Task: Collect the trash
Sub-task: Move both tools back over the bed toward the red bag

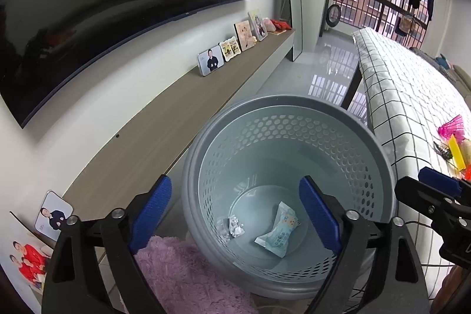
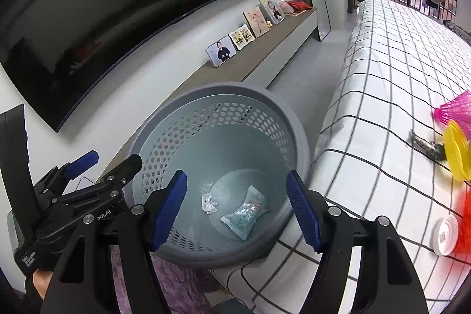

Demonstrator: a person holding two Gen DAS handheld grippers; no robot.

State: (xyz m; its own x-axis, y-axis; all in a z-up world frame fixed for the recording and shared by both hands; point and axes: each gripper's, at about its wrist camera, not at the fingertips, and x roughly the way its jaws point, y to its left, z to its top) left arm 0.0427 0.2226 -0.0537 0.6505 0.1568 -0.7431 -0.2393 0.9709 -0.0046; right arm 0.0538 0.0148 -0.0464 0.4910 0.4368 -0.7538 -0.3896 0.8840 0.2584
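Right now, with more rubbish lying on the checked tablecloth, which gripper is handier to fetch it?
Probably the right gripper: it hangs open and empty on the side of the round grey perforated bin nearest the checked tablecloth, where the pink pleated wrapper lies.

two wrappers [image 1: 278, 230] in grey bin [image 1: 288, 105]

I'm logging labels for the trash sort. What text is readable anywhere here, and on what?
"Data Acquisition System": white print on the left tongs' black body, right wrist view.
"bot.AI": partly hidden print on that body.
Pale blue packet in the bin: printing too small to read.
White lid on the checked cloth: print blurred.
Photo frames: captions unreadable.
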